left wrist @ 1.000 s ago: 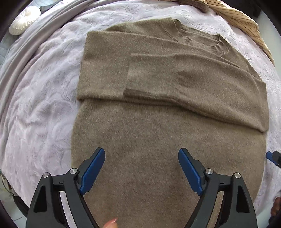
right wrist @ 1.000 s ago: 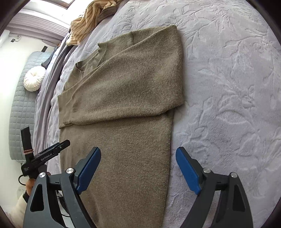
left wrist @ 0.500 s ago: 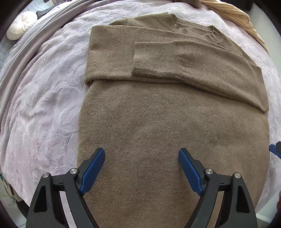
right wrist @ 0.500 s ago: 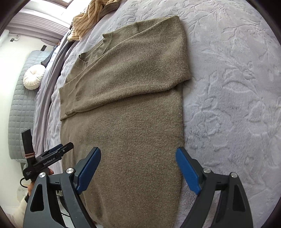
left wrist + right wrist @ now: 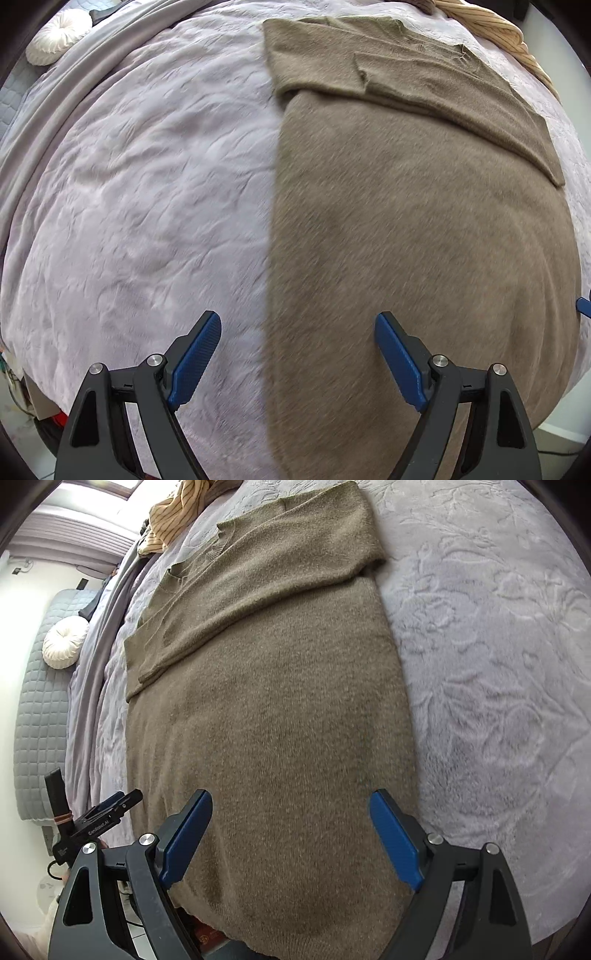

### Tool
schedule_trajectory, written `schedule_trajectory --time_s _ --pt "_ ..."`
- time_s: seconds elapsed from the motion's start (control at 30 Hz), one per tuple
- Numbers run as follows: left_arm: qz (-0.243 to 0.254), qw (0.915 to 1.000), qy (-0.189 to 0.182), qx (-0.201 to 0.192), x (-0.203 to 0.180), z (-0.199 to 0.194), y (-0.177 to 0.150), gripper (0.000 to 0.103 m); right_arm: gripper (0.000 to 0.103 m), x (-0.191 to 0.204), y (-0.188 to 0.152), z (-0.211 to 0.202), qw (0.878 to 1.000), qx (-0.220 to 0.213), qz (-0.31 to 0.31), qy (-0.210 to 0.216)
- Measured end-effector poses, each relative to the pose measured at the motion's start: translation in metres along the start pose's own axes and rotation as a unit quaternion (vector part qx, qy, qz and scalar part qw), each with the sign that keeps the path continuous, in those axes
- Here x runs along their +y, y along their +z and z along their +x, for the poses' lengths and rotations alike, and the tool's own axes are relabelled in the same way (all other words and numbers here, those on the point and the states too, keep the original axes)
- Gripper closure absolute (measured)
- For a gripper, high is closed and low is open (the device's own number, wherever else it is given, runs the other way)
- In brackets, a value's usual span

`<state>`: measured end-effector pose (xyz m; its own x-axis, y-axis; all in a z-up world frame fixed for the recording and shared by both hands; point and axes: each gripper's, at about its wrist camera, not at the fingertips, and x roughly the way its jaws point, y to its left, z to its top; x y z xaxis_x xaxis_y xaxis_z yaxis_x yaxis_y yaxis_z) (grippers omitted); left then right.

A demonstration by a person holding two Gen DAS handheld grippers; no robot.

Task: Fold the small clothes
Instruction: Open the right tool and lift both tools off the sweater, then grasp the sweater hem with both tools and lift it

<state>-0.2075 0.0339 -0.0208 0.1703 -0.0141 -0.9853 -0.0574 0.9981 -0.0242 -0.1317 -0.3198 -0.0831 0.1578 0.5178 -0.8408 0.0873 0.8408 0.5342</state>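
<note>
Bare bedspread [image 5: 140, 206] lies open either side of the flat sweater [image 5: 424, 240]; a striped garment [image 5: 181, 513] crowds the far edge.

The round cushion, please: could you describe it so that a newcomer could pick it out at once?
Start from the lilac bedspread where the brown sweater lies. Past the bedspread's far side runs a grey quilted headboard. The cushion rests against it: white, round, pleated towards a central dimple, unlike the striped tan garment bunched beyond the sweater.

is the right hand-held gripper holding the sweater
No, the right hand-held gripper stands open above the brown sweater, its blue pads apart with no fabric pinched between them.
</note>
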Motion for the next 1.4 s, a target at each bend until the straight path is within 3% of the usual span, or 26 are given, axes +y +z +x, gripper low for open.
schedule_trajectory --time_s 0.1,0.33,0.53,0.8,0.83,0.87,0.9,0.93,0.97,1.0,1.03,1.13,1.23,1.4 --pt "0.004 0.9999 -0.008 0.004 0.013 -0.002 -0.024 0.017 0.013 -0.011 -0.018 -0.007 1.0 -0.005 0.022 0.003" --pt "0.01 0.9963 -0.078 0.035 0.024 -0.009 -0.089 0.017 0.013 -0.036 -0.058 -0.019 0.997 -0.008 0.07 0.013" --pt "0.03 0.9903 -0.124 0.056 0.009 -0.015 -0.131 0.017 0.013 -0.053 -0.095 -0.011 0.991 0.011 0.111 0.071" --pt "0.053 0.9783 -0.182 0.083 -0.025 -0.027 -0.177 0.017 0.013 -0.038 -0.121 0.012 0.984 0.034 0.111 0.136" --pt "0.052 0.9787 -0.182 0.08 -0.037 -0.029 -0.173 0.023 0.013 -0.039 -0.123 0.013 0.982 0.032 0.119 0.142" --pt "0.051 0.98 -0.176 0.078 -0.036 -0.03 -0.177 0.048 0.013 -0.041 -0.124 0.014 0.981 0.029 0.129 0.144" --pt "0.051 0.9791 -0.178 0.085 -0.033 -0.029 -0.173 0.063 0.015 -0.043 -0.124 0.014 0.979 0.027 0.141 0.146" --pt "0.044 0.9767 -0.186 0.099 -0.027 -0.025 -0.17 0.089 0.023 -0.045 -0.125 0.014 0.977 0.025 0.152 0.149" --pt "0.032 0.9738 -0.199 0.105 -0.02 -0.023 -0.162 0.091 0.034 -0.046 -0.126 0.014 0.975 0.024 0.16 0.154" --pt "0.017 0.9709 -0.215 0.105 -0.009 -0.022 -0.161 0.091 0.07 -0.047 -0.125 0.015 0.972 0.029 0.169 0.159" --pt "0.013 0.9692 -0.223 0.104 -0.002 -0.024 -0.157 0.091 0.096 -0.047 -0.125 0.015 0.971 0.034 0.172 0.16" --pt "0.013 0.9637 -0.25 0.094 0.012 -0.041 -0.142 0.091 0.096 -0.04 -0.119 0.007 0.966 0.03 0.155 0.205" --pt "-0.001 0.9579 -0.28 0.065 0.034 -0.068 -0.126 0.091 0.096 -0.03 -0.1 -0.008 0.951 0.012 0.151 0.27" --pt "-0.021 0.9575 -0.288 -0.01 0.048 -0.104 -0.075 0.091 0.096 -0.008 -0.033 -0.035 0.932 -0.034 0.13 0.337"
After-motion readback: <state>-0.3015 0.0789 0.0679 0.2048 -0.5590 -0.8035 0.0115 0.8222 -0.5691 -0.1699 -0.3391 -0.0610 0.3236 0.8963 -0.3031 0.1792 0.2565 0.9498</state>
